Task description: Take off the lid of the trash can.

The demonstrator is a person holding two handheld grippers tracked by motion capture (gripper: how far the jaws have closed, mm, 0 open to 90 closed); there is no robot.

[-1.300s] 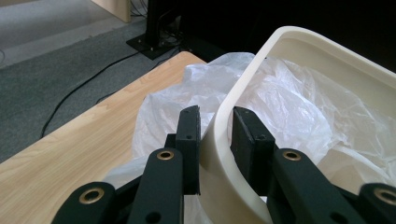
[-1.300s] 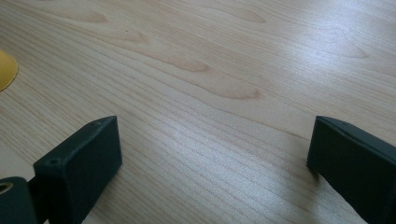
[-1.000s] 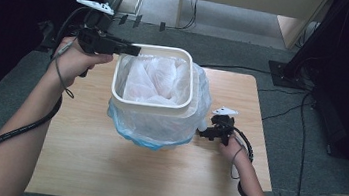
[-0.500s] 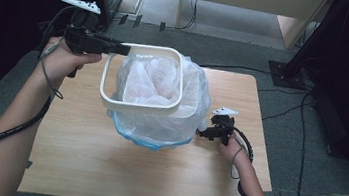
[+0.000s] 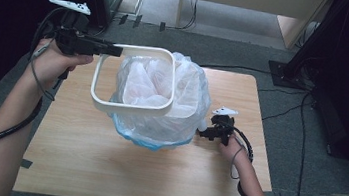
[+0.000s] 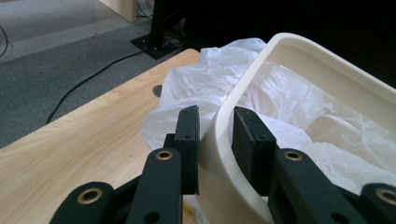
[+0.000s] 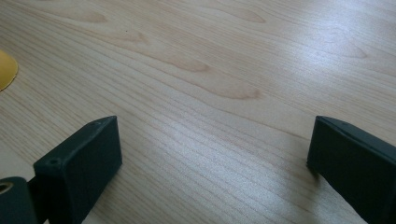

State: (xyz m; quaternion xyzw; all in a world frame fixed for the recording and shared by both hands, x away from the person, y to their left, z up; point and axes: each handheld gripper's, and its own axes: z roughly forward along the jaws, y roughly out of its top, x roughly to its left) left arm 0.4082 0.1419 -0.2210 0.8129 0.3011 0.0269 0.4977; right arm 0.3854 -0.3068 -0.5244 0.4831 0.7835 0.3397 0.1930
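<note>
A cream-white square rim ring (image 5: pixel 128 106) hangs tilted over the left side of a bin lined with a clear white plastic bag (image 5: pixel 182 99), whose blue-tinged bottom (image 5: pixel 142 142) rests on the wooden table (image 5: pixel 103 170). My left gripper (image 5: pixel 116 49) is shut on the ring's far-left corner. In the left gripper view its pads clamp the ring's wall (image 6: pixel 327 65) from both sides at the gripper's tips (image 6: pixel 215 126), with the bag (image 6: pixel 205 74) beyond. My right gripper (image 5: pixel 204 132) sits low by the bag's right side, open, over bare table (image 7: pixel 210 70), with the open gap (image 7: pixel 215 154) holding nothing.
The table's far edge has a small round hole (image 6: pixel 158 89). A yellow patch (image 7: pixel 5 70) shows at the left edge of the right gripper view. Cables (image 5: pixel 282 108) cross the grey carpet, and a black stand base (image 5: pixel 286 71) is at the far right.
My left gripper has carried the ring left and off the bin's top, so the bag's edge now stands free on the right. The right gripper has stayed put.
</note>
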